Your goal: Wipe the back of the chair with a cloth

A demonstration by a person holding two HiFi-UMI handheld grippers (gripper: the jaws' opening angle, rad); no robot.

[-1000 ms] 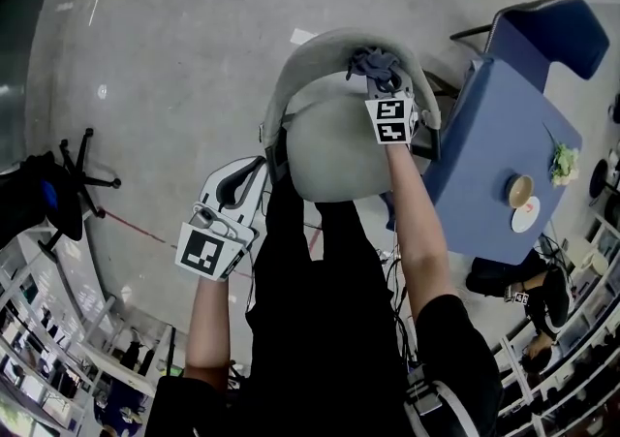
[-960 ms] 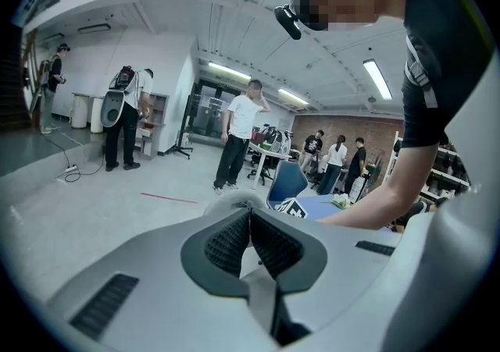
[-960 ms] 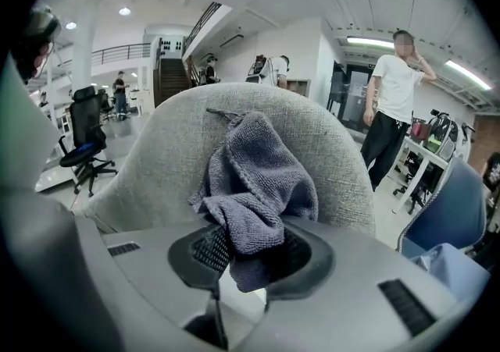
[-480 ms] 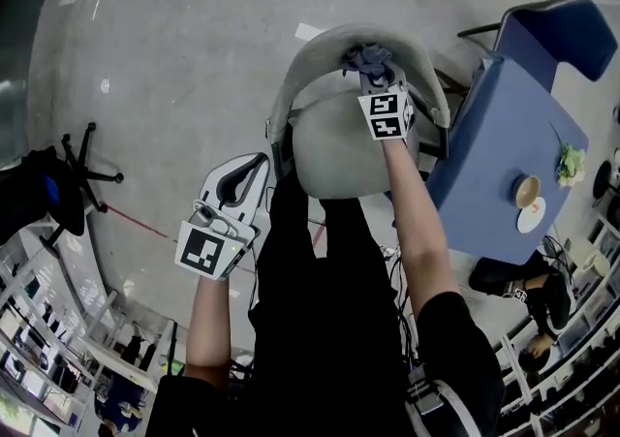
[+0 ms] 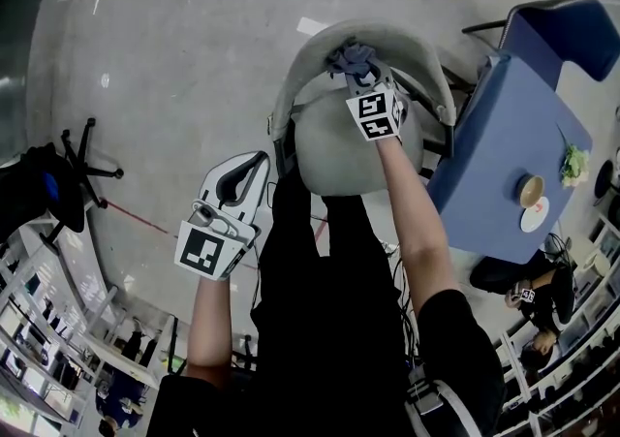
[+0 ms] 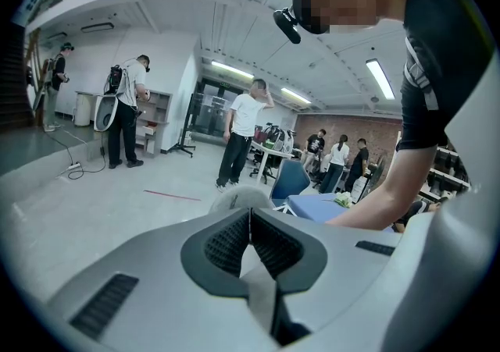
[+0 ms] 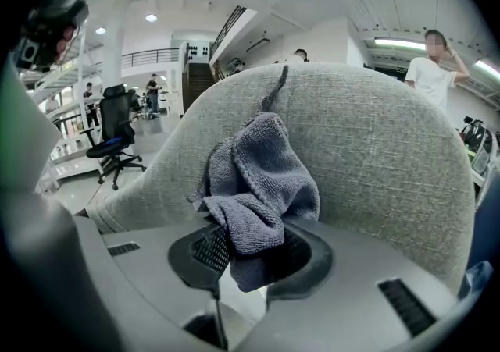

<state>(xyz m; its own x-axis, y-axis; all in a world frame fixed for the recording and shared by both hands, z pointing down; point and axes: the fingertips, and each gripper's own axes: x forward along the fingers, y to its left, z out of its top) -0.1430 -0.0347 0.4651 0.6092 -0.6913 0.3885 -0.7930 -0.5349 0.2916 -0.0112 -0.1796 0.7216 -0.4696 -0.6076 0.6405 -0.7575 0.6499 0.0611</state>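
Reaches the right arm straight forward over the seat, right gripper [image 5: 362, 78] clamped on a crumpled blue-grey microfibre cloth [image 7: 262, 179], pressing it against the curved grey fabric chair back [image 7: 375, 147] near its top edge. Holds the left gripper [image 6: 250, 235] low, well apart from the chair, jaws closed together on nothing

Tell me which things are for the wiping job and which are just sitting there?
For the job: grey cloth, grey chair back, right tongs holding the cloth.

Just there: blue table, bowl, blue chair, black office chair, left tongs, shut and empty.
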